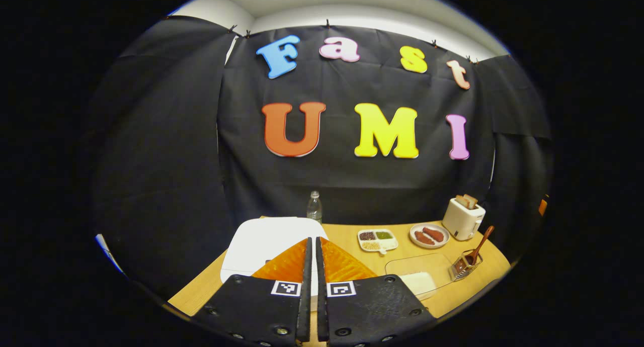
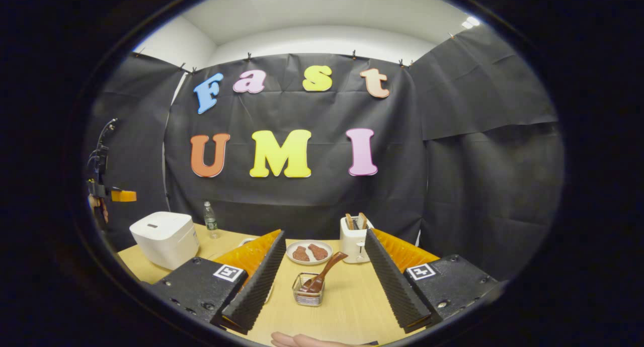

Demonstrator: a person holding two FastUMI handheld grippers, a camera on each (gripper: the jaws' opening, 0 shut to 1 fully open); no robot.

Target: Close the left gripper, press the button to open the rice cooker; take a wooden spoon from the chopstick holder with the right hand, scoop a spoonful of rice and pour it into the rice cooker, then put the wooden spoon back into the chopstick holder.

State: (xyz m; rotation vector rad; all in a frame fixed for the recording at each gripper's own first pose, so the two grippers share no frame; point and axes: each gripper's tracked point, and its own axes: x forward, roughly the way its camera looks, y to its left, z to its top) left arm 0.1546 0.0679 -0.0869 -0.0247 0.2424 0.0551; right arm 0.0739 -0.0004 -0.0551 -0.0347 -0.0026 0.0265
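The white rice cooker (image 1: 261,241) stands with its lid down at the table's left end; in the right gripper view the rice cooker (image 2: 165,238) is at the left. My left gripper (image 1: 312,244) is shut with nothing in it, hovering over the cooker's lid. A wooden spoon (image 2: 324,274) leans in the wire chopstick holder (image 2: 308,290), straight ahead of my right gripper (image 2: 324,239), which is wide open and short of the holder. The spoon (image 1: 481,242) and holder (image 1: 465,267) also show at the right in the left gripper view. A clear tray of rice (image 1: 417,281) lies beside the holder.
A white toaster (image 2: 353,240) with bread, a plate of sausages (image 2: 309,252), a divided dish of beans (image 1: 377,239) and a water bottle (image 1: 314,206) stand along the back of the wooden table (image 2: 347,307). A hand (image 2: 302,341) shows at the bottom edge.
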